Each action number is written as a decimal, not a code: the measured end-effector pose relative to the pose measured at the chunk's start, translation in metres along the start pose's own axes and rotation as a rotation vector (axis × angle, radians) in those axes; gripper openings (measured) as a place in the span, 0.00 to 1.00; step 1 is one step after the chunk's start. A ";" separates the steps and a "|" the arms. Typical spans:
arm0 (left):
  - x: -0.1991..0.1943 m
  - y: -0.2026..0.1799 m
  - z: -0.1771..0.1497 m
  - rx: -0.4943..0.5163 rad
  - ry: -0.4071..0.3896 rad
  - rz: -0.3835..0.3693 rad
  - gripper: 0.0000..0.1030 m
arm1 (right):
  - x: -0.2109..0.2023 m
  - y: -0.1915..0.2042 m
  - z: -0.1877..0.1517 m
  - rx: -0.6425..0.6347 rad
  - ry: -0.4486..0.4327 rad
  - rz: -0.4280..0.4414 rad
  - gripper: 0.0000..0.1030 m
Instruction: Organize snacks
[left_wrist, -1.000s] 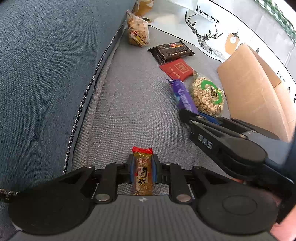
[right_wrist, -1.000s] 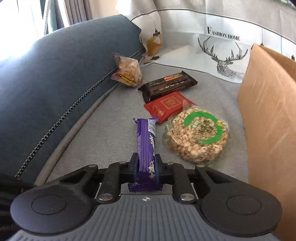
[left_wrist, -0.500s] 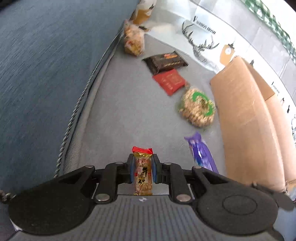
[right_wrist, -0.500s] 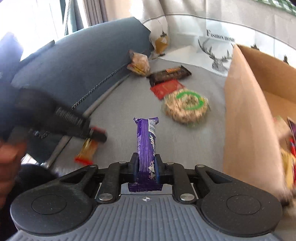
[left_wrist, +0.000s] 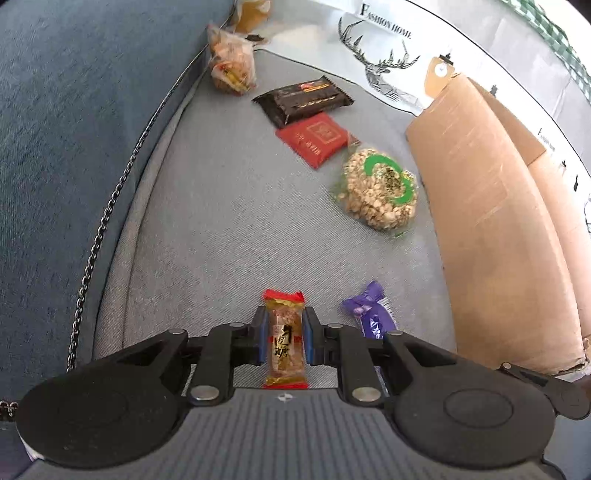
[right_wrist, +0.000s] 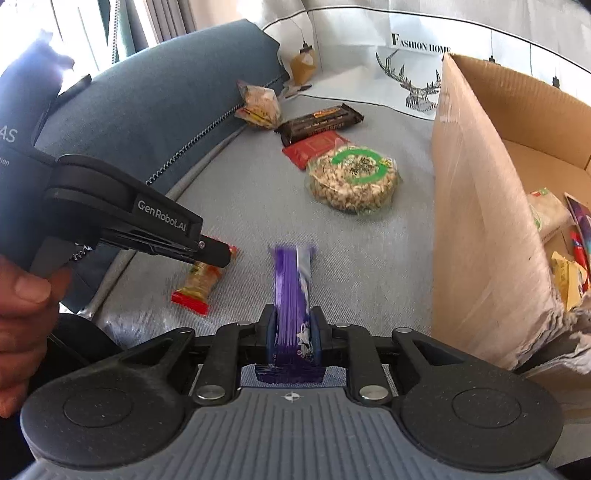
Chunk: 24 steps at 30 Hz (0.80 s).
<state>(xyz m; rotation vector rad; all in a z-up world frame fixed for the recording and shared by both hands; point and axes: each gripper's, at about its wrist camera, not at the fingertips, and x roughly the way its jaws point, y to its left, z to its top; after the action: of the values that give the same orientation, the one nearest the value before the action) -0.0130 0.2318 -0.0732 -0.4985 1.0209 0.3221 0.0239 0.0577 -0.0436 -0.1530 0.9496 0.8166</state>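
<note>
On the sofa seat (left_wrist: 221, 221) the cardboard box (right_wrist: 476, 206) stands at the right; the backrest (left_wrist: 55, 129) rises at the left; between them, nearest to farthest, lie the puffed-grain disc (left_wrist: 380, 192), the flat square packet (left_wrist: 314, 138) touching it, the long dark bar (left_wrist: 301, 98), and the clear bag (left_wrist: 231, 64) against the backrest; several packets (right_wrist: 561, 254) lie inside the box.

A grey woven sofa seat (left_wrist: 229, 221) fills the foreground, with a dark blue back cushion (right_wrist: 155, 110) rising at its left and a dark chain-like trim (left_wrist: 107, 218) running along the seam between them. A pale cloth printed with a stag and the words "Fashion Home" (right_wrist: 406, 62) lies at the far end. Bright daylight comes through grey curtains (right_wrist: 166, 18) behind the cushion.
</note>
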 end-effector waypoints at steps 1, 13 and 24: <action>0.000 0.001 -0.001 -0.003 0.000 0.001 0.19 | 0.001 0.000 0.000 0.000 0.004 0.001 0.25; -0.001 0.003 -0.003 -0.003 0.014 -0.008 0.27 | 0.005 -0.005 0.002 0.010 0.001 -0.011 0.39; -0.002 0.003 -0.004 -0.007 0.017 -0.011 0.31 | 0.005 -0.006 0.003 0.012 0.003 -0.015 0.39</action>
<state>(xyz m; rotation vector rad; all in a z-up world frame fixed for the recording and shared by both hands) -0.0181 0.2318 -0.0742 -0.5136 1.0330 0.3120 0.0310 0.0577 -0.0470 -0.1510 0.9553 0.7972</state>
